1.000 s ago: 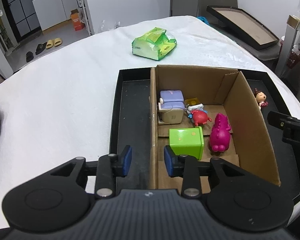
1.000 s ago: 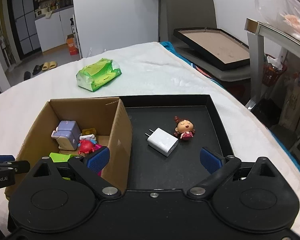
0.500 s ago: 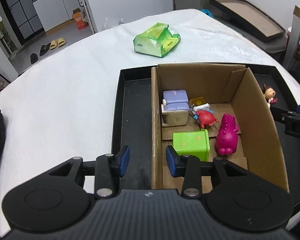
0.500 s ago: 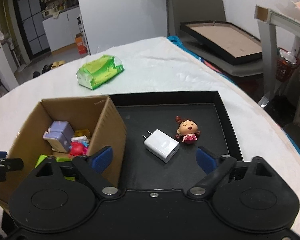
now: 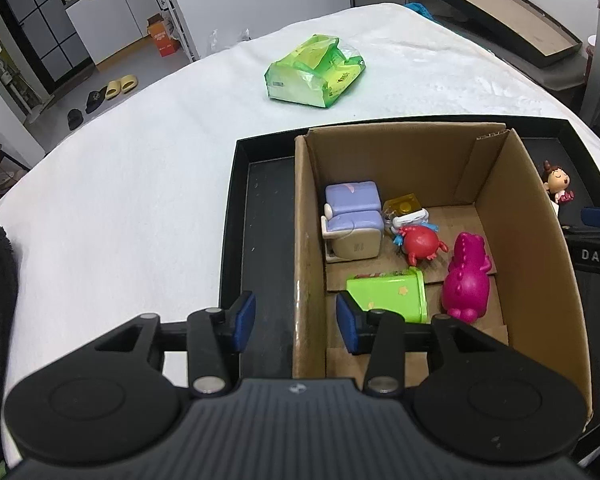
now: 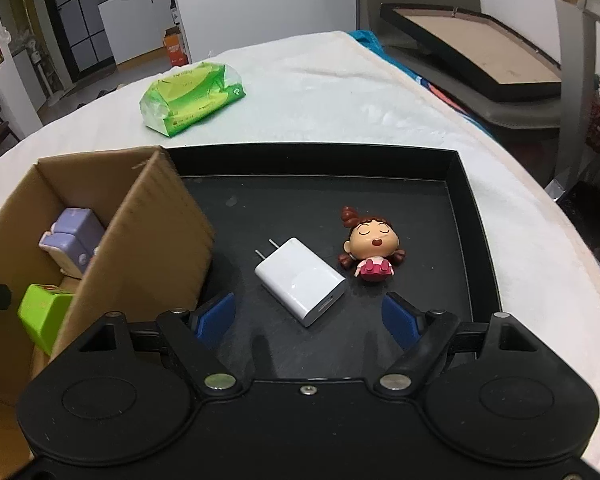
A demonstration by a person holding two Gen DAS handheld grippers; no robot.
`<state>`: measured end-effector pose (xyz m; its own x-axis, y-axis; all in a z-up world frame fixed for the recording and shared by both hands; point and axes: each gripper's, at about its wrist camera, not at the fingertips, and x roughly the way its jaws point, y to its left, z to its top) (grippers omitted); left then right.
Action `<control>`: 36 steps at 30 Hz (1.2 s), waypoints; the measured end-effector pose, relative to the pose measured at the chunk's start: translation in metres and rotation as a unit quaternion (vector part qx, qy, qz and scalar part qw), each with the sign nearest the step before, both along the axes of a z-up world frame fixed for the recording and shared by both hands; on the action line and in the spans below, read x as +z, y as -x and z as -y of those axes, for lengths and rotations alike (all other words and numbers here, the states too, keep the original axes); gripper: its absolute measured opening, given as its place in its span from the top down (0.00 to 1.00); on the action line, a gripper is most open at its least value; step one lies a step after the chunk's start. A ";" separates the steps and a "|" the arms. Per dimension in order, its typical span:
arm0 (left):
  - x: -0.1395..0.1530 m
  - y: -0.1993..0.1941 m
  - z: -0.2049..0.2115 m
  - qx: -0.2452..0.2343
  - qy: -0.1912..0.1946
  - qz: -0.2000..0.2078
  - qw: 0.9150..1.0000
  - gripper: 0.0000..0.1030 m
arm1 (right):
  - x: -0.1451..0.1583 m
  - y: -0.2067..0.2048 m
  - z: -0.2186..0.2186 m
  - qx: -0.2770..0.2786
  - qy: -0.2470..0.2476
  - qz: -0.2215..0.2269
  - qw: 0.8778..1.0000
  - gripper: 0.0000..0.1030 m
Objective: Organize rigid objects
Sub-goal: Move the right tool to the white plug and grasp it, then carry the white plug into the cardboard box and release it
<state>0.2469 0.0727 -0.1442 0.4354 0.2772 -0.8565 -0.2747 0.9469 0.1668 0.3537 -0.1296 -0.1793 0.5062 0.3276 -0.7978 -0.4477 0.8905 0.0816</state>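
From the left wrist, the left gripper point(image 5: 296, 317) stands open astride the left wall of the cardboard box point(image 5: 306, 240), likely to steady it; inside lie a glossy magenta dinosaur point(image 5: 466, 276) at 3 o'clock of a blocky green toy point(image 5: 388, 294). From the right wrist, the right gripper point(image 6: 310, 316) is spread wide and empty, seemingly lined up on the smooth white charger point(image 6: 300, 280). A hard plastic doll point(image 6: 372, 248) lies at the charger's 2 o'clock on the matte black tray point(image 6: 476, 240).

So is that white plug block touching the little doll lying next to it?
Apart. The right wrist view shows a strip of bare black tray between the white charger and the doll.
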 end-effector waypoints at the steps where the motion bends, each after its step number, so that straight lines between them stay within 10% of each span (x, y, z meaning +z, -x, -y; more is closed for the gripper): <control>1: 0.000 -0.001 0.001 -0.001 -0.002 0.000 1.000 0.58 | -0.002 -0.003 0.000 0.001 0.001 -0.001 1.000 0.23; 10: -0.008 -0.014 0.002 0.003 -0.017 -0.019 1.000 0.57 | -0.015 -0.022 -0.001 0.009 0.001 -0.010 1.000 0.25; 15: -0.012 -0.017 0.005 0.000 -0.024 -0.028 0.999 0.57 | -0.018 -0.023 -0.004 0.022 0.015 0.000 1.000 0.63; 36: -0.004 0.000 0.014 -0.001 -0.033 -0.020 0.999 0.57 | 0.003 0.014 0.031 -0.031 -0.008 -0.019 0.999 0.65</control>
<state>0.2471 0.0584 -0.1479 0.4013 0.3322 -0.8536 -0.2652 0.9341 0.2389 0.3398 -0.1601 -0.1762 0.4949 0.3106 -0.8116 -0.3887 0.9144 0.1129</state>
